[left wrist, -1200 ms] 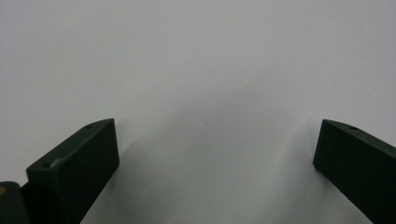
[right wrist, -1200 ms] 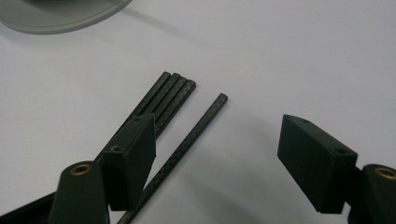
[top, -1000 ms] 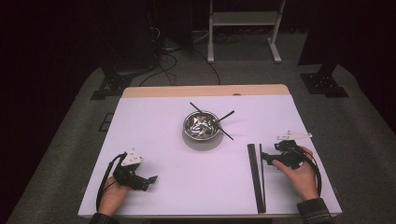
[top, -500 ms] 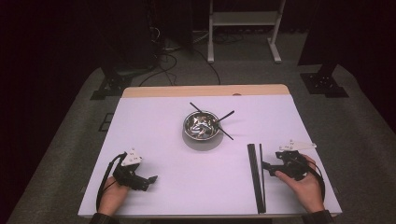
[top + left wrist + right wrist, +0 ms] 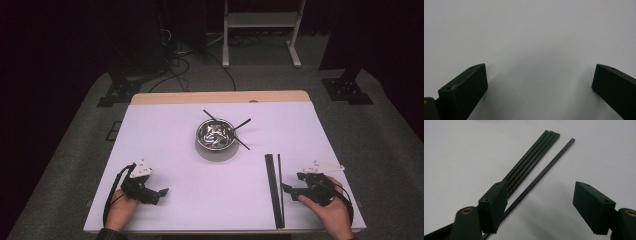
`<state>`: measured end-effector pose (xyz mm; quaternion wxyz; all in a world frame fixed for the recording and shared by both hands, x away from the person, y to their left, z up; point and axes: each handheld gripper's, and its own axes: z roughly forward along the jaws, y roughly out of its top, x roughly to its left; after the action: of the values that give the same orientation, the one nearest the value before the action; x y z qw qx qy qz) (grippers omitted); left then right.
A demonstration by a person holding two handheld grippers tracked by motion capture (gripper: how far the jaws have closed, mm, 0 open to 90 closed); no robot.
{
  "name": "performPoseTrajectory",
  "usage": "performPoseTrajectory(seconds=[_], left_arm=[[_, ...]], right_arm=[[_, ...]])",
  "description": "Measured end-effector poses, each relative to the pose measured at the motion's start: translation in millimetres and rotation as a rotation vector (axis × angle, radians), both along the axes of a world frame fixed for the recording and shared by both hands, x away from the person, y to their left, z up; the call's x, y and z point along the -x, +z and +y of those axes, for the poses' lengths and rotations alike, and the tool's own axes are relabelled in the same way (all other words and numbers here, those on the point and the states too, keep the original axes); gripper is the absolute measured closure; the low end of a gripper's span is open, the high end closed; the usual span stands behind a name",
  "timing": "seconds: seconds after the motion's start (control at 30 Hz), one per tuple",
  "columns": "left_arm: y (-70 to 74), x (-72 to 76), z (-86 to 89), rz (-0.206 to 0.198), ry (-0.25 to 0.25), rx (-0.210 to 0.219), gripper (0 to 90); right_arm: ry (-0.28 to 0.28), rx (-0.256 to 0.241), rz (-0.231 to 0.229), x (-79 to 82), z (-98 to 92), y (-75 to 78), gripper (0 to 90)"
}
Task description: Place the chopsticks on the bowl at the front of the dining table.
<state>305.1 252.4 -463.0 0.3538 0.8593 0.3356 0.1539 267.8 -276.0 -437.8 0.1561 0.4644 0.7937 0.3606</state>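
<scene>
Several black chopsticks (image 5: pixel 274 187) lie side by side on the white table (image 5: pixel 220 200), near its front right. In the right gripper view they form a tight bundle (image 5: pixel 531 161) with one separate stick (image 5: pixel 550 163) beside it. My right gripper (image 5: pixel 287 189) stands open just right of them, jaws wide, nothing between them; its left jaw hovers over the sticks. A metal bowl (image 5: pixel 216 135) at the table's middle holds more black sticks (image 5: pixel 240 123) that jut over its rim. My left gripper (image 5: pixel 161 192) rests open at the front left, over bare table (image 5: pixel 534 45).
A wooden strip (image 5: pixel 220 96) runs along the table's far edge. Beyond it on the floor are cables (image 5: pixel 175 55) and a white stand (image 5: pixel 260 25). Black stand feet (image 5: pixel 347 90) sit at both sides.
My right gripper has drawn back toward the front edge, beside the lower part of the laid-out chopsticks. The left gripper has not moved.
</scene>
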Motion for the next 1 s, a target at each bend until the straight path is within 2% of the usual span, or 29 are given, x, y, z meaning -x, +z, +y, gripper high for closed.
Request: performPoseTrajectory(seconds=[0.3, 0.6, 1.0], left_arm=[[0.0, 0.0, 0.0, 0.000, 0.000, 0.000, 0.0], [0.0, 0.0, -0.1, 0.000, 0.001, 0.001, 0.0], [0.0, 0.0, -0.1, 0.000, 0.001, 0.001, 0.0]], right_arm=[[0.010, 0.012, 0.010, 15.2, 0.5, -4.7, 26.5], [0.038, 0.042, 0.033, 29.1, 9.0, -12.3, 26.1], [0.055, 0.052, 0.039, 37.5, 12.7, -16.0, 25.7]])
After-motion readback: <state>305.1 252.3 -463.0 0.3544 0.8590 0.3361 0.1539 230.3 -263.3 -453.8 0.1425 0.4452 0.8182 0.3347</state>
